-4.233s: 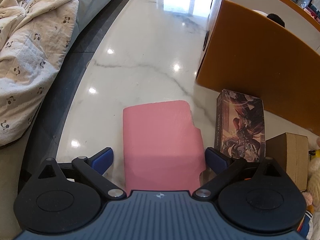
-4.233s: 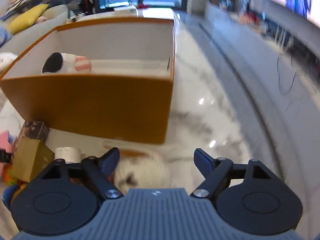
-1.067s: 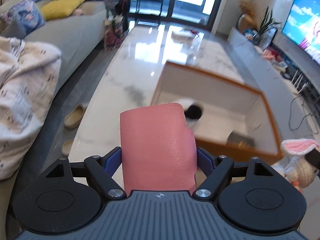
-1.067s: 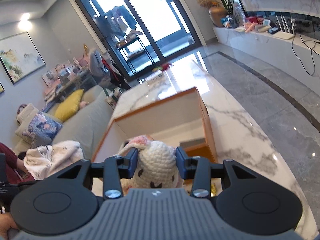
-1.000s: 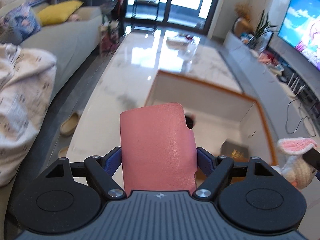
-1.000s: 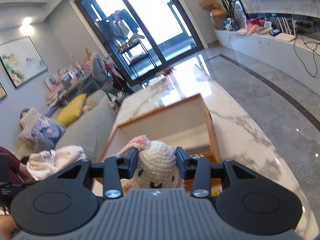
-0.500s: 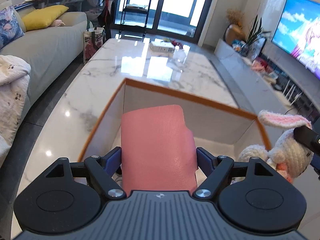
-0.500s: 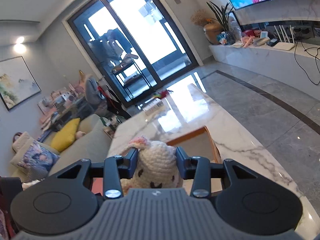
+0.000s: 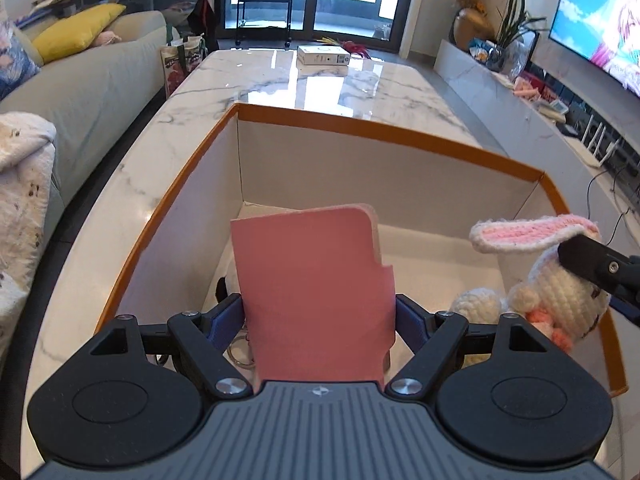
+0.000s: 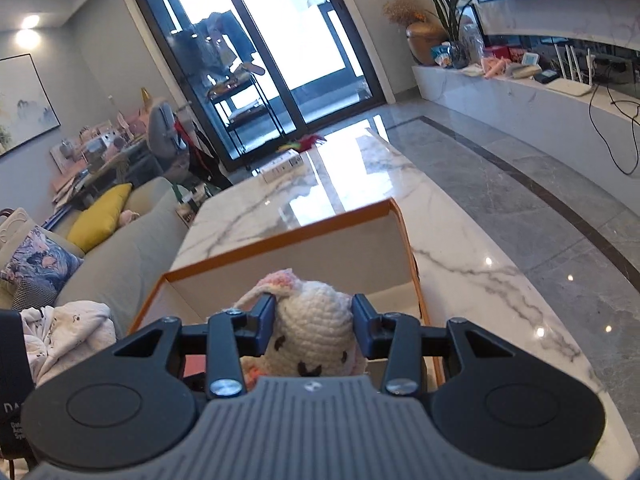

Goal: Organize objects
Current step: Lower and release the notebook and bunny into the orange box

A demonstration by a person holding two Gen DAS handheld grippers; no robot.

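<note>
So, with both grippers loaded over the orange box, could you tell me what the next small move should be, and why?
Probably lower the left gripper a little and open it: its pink wallet already hangs inside the orange box walls, above the white floor. The right gripper holds the crocheted bunny near the rim and can follow.

Pink wallet (image 9: 316,292), orange-rimmed box (image 9: 384,130), cream-and-pink bunny (image 9: 560,284).

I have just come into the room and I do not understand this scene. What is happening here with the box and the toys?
A person is tidying things into an orange box on a marble table. The left gripper holds a pink case over the box. The right gripper holds a crocheted bunny above the box's right side. Neither is released yet. Something already lies in the box, mostly hidden.
</note>
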